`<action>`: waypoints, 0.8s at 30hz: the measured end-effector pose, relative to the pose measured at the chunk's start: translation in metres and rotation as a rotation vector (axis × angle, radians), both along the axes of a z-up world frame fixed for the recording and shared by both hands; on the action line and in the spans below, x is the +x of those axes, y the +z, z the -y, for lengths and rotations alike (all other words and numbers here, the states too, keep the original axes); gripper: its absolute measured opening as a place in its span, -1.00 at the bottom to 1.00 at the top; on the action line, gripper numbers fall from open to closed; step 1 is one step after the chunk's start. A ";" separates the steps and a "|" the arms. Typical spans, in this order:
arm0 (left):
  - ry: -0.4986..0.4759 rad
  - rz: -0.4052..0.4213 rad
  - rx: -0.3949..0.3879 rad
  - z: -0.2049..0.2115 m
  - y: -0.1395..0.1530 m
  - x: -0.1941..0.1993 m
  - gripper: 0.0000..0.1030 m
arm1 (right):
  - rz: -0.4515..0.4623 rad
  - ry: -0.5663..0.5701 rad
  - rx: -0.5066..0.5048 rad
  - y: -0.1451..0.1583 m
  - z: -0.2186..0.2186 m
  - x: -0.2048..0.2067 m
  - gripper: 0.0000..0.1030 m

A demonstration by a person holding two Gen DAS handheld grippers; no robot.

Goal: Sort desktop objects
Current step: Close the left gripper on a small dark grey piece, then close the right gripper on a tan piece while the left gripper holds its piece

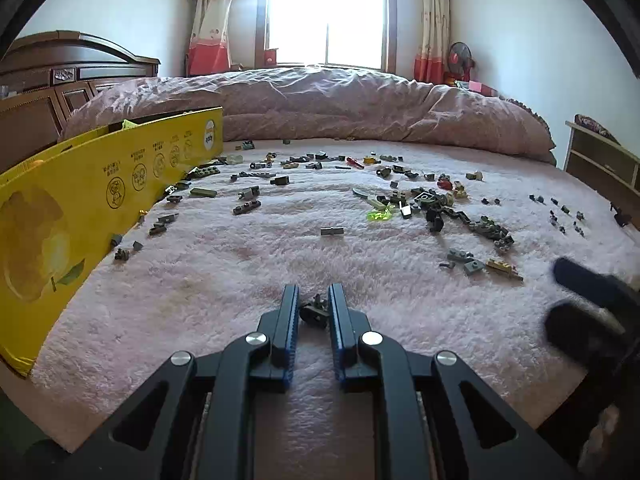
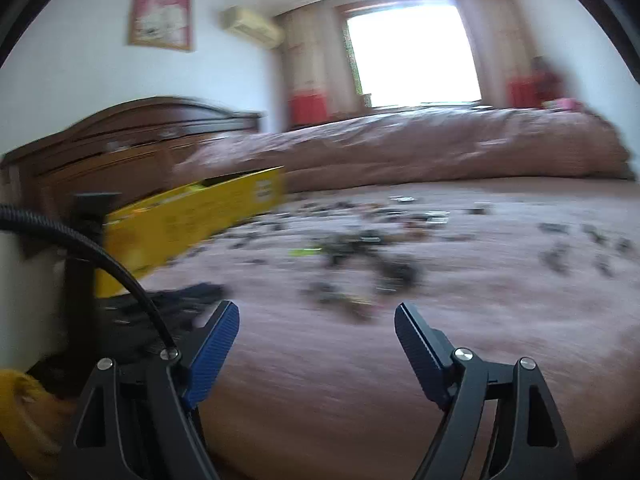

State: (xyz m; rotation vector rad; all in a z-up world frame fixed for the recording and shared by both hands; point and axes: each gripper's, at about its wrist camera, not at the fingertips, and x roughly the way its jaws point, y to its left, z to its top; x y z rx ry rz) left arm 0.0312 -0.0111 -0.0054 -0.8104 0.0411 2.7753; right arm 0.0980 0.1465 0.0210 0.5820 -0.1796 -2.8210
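Note:
Many small dark and olive building-block pieces (image 1: 416, 204) lie scattered over a pink fluffy blanket (image 1: 240, 272). My left gripper (image 1: 314, 304) is low over the blanket, its jaws closed on a small dark olive block piece (image 1: 314, 312). A yellow cardboard box (image 1: 100, 188) stands at the left, and it also shows in the right wrist view (image 2: 192, 224). My right gripper (image 2: 316, 320) is open and empty above the blanket; its view is blurred. It appears as a dark blurred shape (image 1: 592, 312) at the right edge of the left wrist view.
A rolled pink quilt (image 1: 340, 108) lies across the back. A wooden headboard (image 1: 60, 80) is behind the box. A bright green clear piece (image 1: 380, 214) lies mid-blanket. A wooden cabinet (image 1: 600, 160) stands at the right. A black cable (image 2: 100, 256) crosses the right wrist view.

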 end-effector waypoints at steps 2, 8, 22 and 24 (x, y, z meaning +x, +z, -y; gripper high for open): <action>-0.003 0.002 0.008 0.001 0.000 0.000 -0.70 | 0.029 0.059 -0.009 -0.002 0.011 -0.014 0.59; -0.009 0.002 0.015 0.003 0.000 0.001 -0.70 | 0.105 -0.040 -0.007 -0.019 0.002 -0.047 0.36; -0.007 0.011 0.035 0.004 0.000 0.000 -0.70 | 0.058 -0.258 0.071 -0.020 -0.016 -0.040 0.39; -0.007 0.010 0.035 0.005 0.000 0.000 -0.70 | 0.083 -0.281 0.032 -0.020 -0.022 -0.042 0.39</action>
